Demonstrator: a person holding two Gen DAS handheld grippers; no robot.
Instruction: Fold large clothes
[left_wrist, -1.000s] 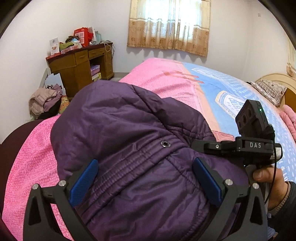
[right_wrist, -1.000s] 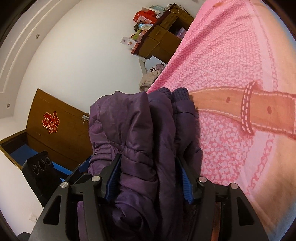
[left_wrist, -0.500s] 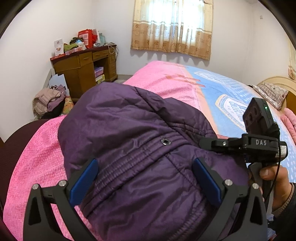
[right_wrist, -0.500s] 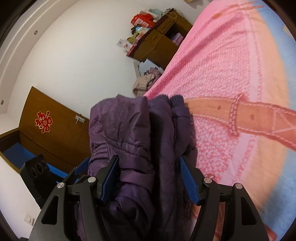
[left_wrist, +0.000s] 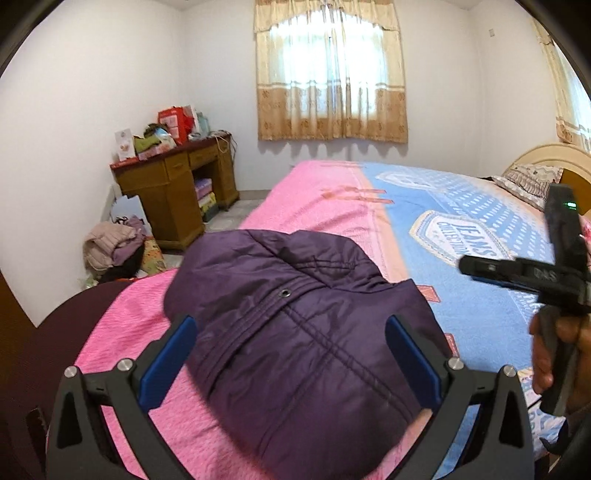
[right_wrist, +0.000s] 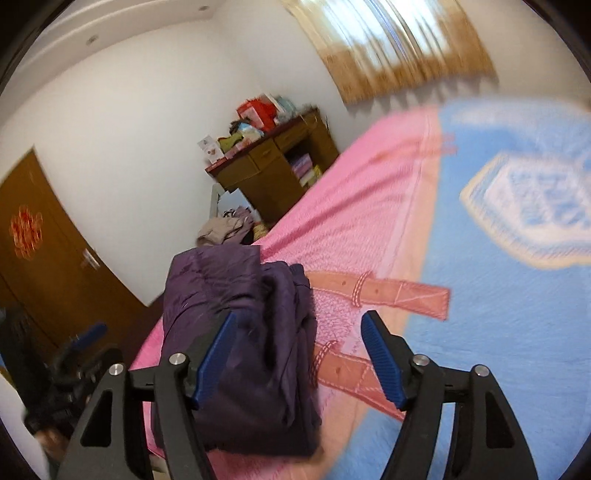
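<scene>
A bedroom with a wide bed under a pink and blue bedspread (left_wrist: 332, 199). Starting at the left, the left gripper (left_wrist: 291, 354) has its blue pads spread wide, with a folded purple padded jacket (left_wrist: 295, 343) lying on the pink part of the bedspread ahead of and between them; neither pad presses on the cloth. Farther right in the same view, past the jacket's right edge, the right gripper (left_wrist: 524, 273) is seen side-on in a person's hand (left_wrist: 554, 350). From the right gripper's own camera, its jaws are opening: the jacket bundle sits low and toward the left pad, which looks to be at its edge though contact is unclear, while the right pad stands clear over bare bedspread. The jacket appears folded into a compact stack near the bed's corner, so the step in hand looks like the release after the final fold. The next move likely calls for drawing both grippers clear without snagging or dragging the top layer.
</scene>
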